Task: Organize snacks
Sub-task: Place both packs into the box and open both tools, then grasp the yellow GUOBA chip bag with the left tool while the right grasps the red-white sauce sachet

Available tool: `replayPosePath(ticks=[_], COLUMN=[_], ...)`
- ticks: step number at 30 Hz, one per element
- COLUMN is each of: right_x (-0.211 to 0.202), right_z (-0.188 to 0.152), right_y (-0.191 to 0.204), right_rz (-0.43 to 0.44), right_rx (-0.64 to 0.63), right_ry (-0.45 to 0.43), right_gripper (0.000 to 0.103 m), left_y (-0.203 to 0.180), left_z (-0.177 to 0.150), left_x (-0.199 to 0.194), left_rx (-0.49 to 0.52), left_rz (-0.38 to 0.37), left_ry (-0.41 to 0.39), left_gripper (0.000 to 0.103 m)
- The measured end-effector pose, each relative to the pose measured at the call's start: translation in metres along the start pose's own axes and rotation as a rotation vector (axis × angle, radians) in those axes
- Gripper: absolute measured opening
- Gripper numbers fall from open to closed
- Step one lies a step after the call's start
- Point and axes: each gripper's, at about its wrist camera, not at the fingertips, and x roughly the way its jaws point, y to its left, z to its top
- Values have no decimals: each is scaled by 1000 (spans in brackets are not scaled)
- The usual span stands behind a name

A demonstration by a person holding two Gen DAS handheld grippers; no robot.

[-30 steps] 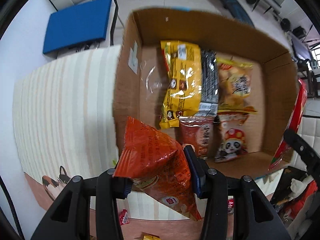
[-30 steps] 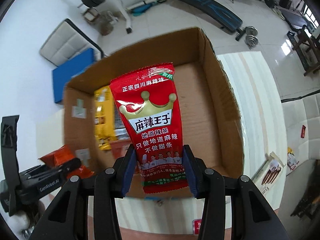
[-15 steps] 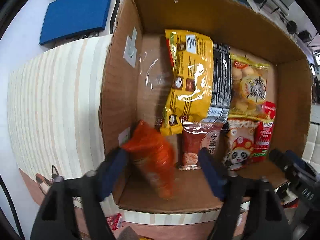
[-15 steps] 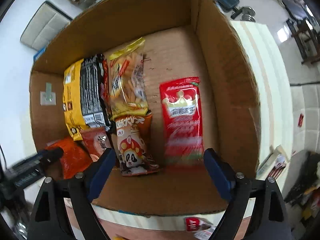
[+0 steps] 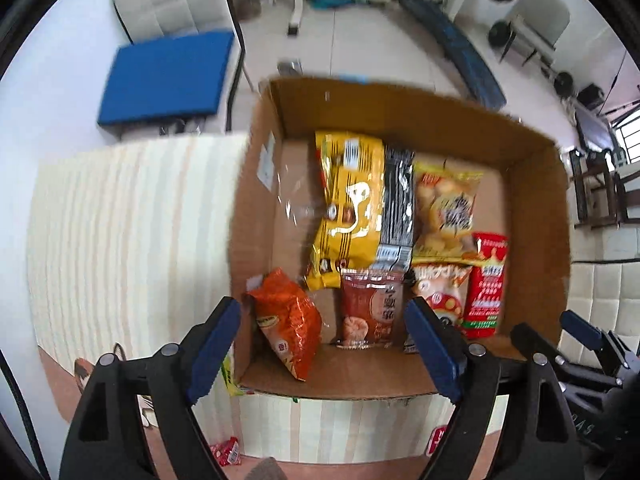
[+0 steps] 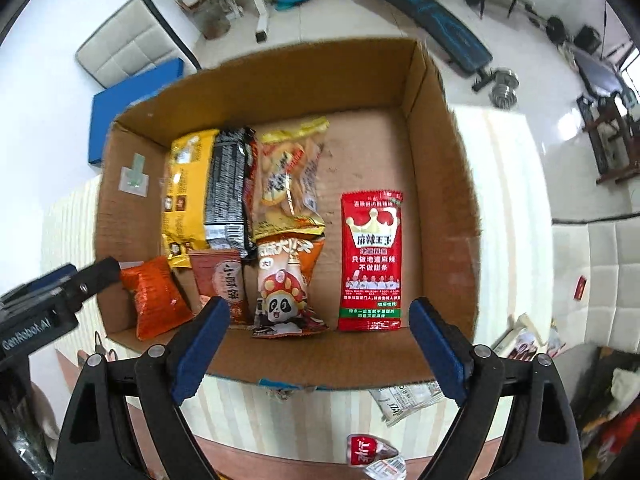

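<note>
Cardboard box (image 6: 440, 160) open-topped on a striped worktop (image 5: 132, 240), snack packets lying flat on its floor. Far row, left to right: yellow packet (image 6: 186, 192), black packet (image 6: 228, 188), cracker packet (image 6: 290, 184). Near row: orange packet (image 6: 154, 298) in the near left corner, brownish-red packet (image 6: 220, 280), panda packet (image 6: 286, 292), then red crown packet (image 6: 370, 262) a little apart, lying alone with bare cardboard on its right.

Left hand-held gripper (image 5: 324, 344) above the near left part of the box, blue pads spread wide, jaws just been opening, nothing pressed between them; orange packet (image 5: 288, 320) loose on the box floor below.

Right hand-held gripper (image 6: 320, 348) over the near edge, jaws likewise just been opening and standing wide, empty; red crown packet released, flat inside the box.

A few small wrapped snacks (image 6: 372, 456) scattered on the worktop in front of the box.
</note>
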Motion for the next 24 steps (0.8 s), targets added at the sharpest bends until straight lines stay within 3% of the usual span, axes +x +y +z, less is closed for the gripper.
replayPosePath(ticks=[8, 13, 16, 24], right_x=[-46, -51, -36, 28], right_z=[-39, -97, -134, -228], right_y=[7, 8, 9, 5], right_rz=[37, 66, 87, 98], right_rx=[-43, -45, -49, -43], right_ry=[-99, -74, -9, 191], right_gripper=[96, 96, 96, 96], left_y=[-9, 4, 21, 58], left_z=[-36, -103, -152, -282], left_x=[-54, -66, -53, 28], left_rx=[38, 47, 37, 80], left_rz=[4, 2, 21, 87], left_ry=[-127, -130, -79, 196], left_gripper=[84, 84, 84, 84])
